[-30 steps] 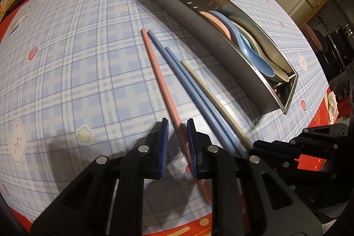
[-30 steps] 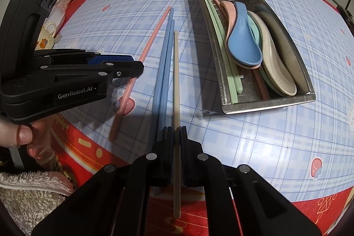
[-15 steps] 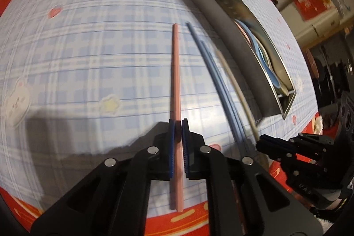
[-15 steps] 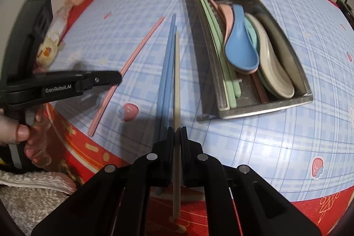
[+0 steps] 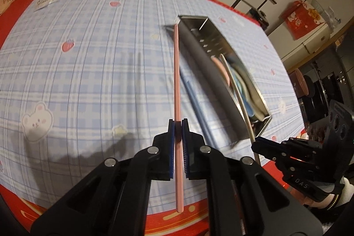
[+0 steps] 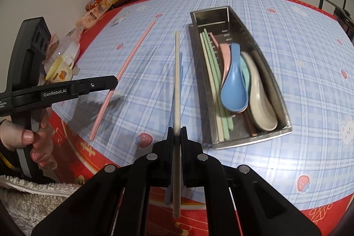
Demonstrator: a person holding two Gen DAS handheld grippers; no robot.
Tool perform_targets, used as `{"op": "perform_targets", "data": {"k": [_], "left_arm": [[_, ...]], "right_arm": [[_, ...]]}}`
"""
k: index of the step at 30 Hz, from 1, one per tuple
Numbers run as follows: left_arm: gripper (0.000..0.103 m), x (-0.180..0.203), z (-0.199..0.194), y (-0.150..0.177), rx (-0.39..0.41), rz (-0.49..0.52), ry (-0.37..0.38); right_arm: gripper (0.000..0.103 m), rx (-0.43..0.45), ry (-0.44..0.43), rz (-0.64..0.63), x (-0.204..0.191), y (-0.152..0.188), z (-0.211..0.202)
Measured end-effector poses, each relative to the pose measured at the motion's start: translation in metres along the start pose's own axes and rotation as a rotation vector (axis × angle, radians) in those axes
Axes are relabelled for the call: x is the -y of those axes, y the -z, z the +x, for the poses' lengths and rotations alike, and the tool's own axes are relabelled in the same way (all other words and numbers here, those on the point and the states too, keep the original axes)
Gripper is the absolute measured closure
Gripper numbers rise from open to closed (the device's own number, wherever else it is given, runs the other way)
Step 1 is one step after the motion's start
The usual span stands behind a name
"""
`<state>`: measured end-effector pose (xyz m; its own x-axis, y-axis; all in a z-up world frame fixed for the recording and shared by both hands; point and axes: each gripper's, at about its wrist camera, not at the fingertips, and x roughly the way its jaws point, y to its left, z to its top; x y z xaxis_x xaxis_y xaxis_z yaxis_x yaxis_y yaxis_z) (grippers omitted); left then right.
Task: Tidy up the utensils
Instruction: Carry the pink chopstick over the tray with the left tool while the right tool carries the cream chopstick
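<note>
Left wrist view shows the left claw [image 5: 178, 123] pinching a pink chopstick [image 5: 176, 72] well back from its far tip, the long free end reaching toward the near corner of the steel tray [image 5: 223, 90]. In the right wrist view the right claw [image 6: 177, 128] is pressed tight on a beige chopstick [image 6: 177, 72], which hangs above the two blue chopsticks [image 6: 180, 72] lying on the worktop [image 6: 309, 85] just beside the tray

What could go wrong, as I judge it: each stick is held at one narrow spot with a long lever ahead of it, so it could pivot or slide between the pads if its tip knocks the tray wall. The tray is already crowded with spoons [image 6: 234, 90] and green chopsticks [image 6: 212, 72], and a stick dropped at an angle could end up propped across the spoons or on the rim instead of lying flat. The two claws sit close together and both head for the same narrow opening, so they could collide or cross their sticks. A low pass could also scatter the blue pair

Hard to make out: the left view is smeared by motion, so whether the pink tip touches the tray corner cannot be told. The near ends of both held sticks pass behind the claw bodies, and the tray floor under the spoons is hidden
</note>
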<state>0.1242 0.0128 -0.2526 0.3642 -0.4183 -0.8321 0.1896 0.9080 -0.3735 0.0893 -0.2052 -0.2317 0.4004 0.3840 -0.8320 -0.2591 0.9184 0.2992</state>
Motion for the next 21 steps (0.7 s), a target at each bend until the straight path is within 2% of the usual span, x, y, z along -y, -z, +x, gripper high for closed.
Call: {"op": "perform_targets", "data": {"k": [11, 16, 21], "left_arm": [[0.093, 0.017, -0.023, -0.027, 0.068, -0.074, 0.038], [0.093, 0.029, -0.024, -0.032, 0.094, -0.107, 0.031], [0.093, 0.037, -0.023, -0.031, 0.111, -0.14, 0.015]], "right_arm": [[0.097, 0.053, -0.041, 0.06, 0.034, -0.039, -0.02], [0.097, 0.046, -0.047, 0.059, 0.051, -0.064, -0.014], [0.096, 0.006, -0.061, 0.075, 0.064, -0.083, 0.008]]}}
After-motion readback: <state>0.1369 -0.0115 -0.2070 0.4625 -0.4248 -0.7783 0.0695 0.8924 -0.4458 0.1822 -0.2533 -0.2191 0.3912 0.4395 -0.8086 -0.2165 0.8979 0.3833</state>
